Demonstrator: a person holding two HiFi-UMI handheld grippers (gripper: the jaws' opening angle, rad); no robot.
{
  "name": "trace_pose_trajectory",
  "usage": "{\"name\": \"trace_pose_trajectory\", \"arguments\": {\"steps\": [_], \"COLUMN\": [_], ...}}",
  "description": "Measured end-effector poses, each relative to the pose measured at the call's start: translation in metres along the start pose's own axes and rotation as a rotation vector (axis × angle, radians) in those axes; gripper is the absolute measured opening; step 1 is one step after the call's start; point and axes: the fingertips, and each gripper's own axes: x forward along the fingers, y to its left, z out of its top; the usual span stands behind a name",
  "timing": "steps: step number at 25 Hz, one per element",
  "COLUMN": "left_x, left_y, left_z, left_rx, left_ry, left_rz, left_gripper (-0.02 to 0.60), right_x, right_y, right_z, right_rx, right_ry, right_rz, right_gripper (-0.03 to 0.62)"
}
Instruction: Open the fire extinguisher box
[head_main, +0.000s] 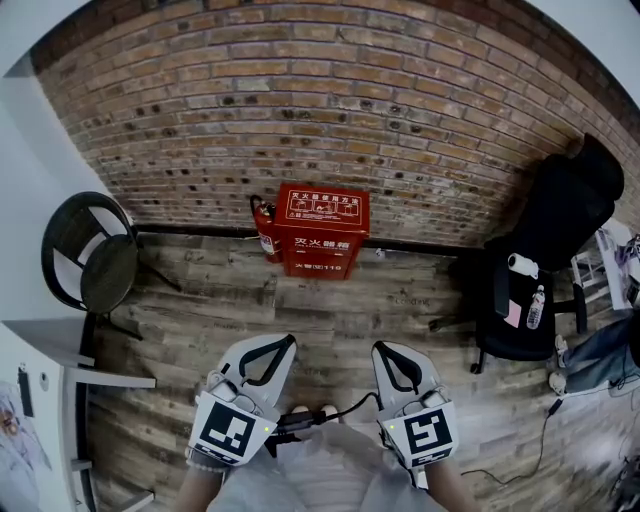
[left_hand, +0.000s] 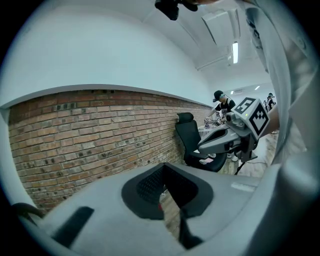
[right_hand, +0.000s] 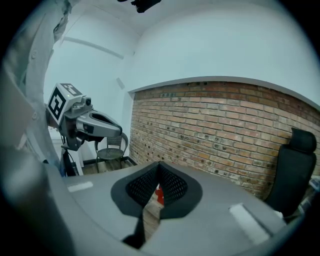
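Note:
The red fire extinguisher box (head_main: 322, 230) stands shut on the wooden floor against the brick wall, with a red extinguisher (head_main: 266, 232) leaning at its left side. My left gripper (head_main: 288, 342) and right gripper (head_main: 380, 348) are held side by side well short of the box, both pointing toward it. Each one's jaws meet at the tip with nothing between them. In the right gripper view, a sliver of the red box (right_hand: 159, 194) shows below the shut right gripper (right_hand: 159, 165). The left gripper view shows the shut left gripper (left_hand: 164, 167) and the right gripper (left_hand: 202, 147) beside it.
A black round-backed chair (head_main: 90, 255) stands at the left by the wall. A black office chair (head_main: 545, 260) with a bottle on it stands at the right. A white table (head_main: 40, 400) fills the lower left. A cable (head_main: 530, 460) trails over the floor at the lower right.

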Motion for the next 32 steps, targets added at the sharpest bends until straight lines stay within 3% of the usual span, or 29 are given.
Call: {"name": "trace_pose_trajectory", "arguments": {"steps": [8,25,32], "left_x": [-0.004,-0.021,-0.036], "left_y": [0.007,0.024,0.029], "left_z": [0.0,-0.002,-0.009], "left_rx": [0.001,0.024,0.04], "left_ry": [-0.014,-0.05,-0.057], "left_rz": [0.007,-0.023,-0.027], "left_gripper": [0.0,-0.001,-0.001], "right_x": [0.0,0.002,0.0], "right_y": [-0.007,0.023,0.023], "right_z": [0.002,0.015,0.013], "right_rx": [0.082,0.06,0.096], "right_ry": [-0.02,-0.044,-0.039], "right_rz": [-0.043,-0.059,-0.122], "right_gripper": [0.006,0.008,0.008]}}
